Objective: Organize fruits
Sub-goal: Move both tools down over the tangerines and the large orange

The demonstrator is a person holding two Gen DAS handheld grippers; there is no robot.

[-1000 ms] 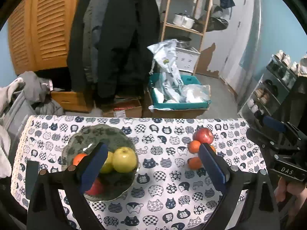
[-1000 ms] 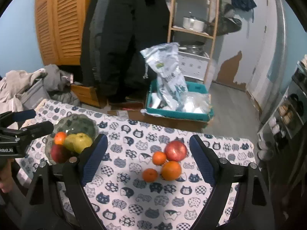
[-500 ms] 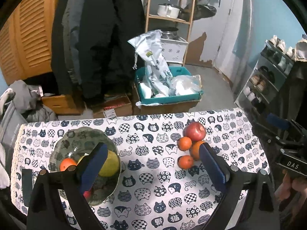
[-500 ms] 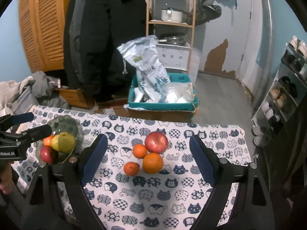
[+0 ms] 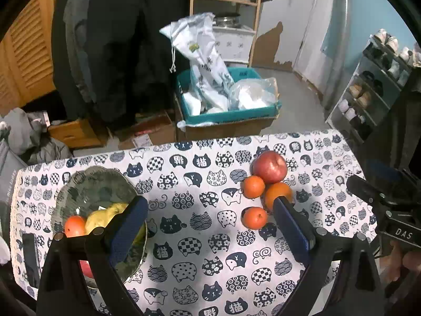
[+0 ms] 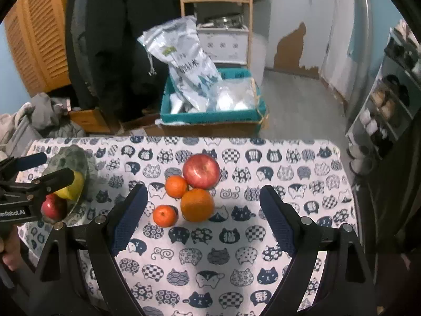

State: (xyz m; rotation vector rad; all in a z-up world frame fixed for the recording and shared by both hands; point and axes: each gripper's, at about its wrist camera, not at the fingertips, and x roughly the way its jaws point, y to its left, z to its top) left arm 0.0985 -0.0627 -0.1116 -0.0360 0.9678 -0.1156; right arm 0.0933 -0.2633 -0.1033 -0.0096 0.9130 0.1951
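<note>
A red apple [image 6: 201,171], a large orange [image 6: 196,205] and two small tangerines [image 6: 176,186] [image 6: 164,215] lie together on the cat-print tablecloth [image 6: 236,250]. A grey-green glass bowl [image 5: 92,189] at the table's left holds a yellow-green fruit [image 5: 105,214], an orange [image 5: 75,226] and a red fruit. My left gripper [image 5: 210,210] is open and empty, above the cloth between bowl and loose fruits. My right gripper [image 6: 202,202] is open and empty, above the fruit cluster, which sits between its fingers in view. The apple also shows in the left wrist view [image 5: 269,167].
Beyond the table's far edge stand a teal crate [image 6: 213,115] with plastic bags on a cardboard box, hanging coats [image 6: 118,39], a wooden shelf [image 6: 215,0] and a shoe rack [image 5: 373,92] at the right. Clothes [image 5: 26,131] pile at the left.
Both grippers have moved right and slightly back. In the left wrist view the bowl slid toward the left edge; in the right wrist view the loose fruits came to lie centred between the fingers.
</note>
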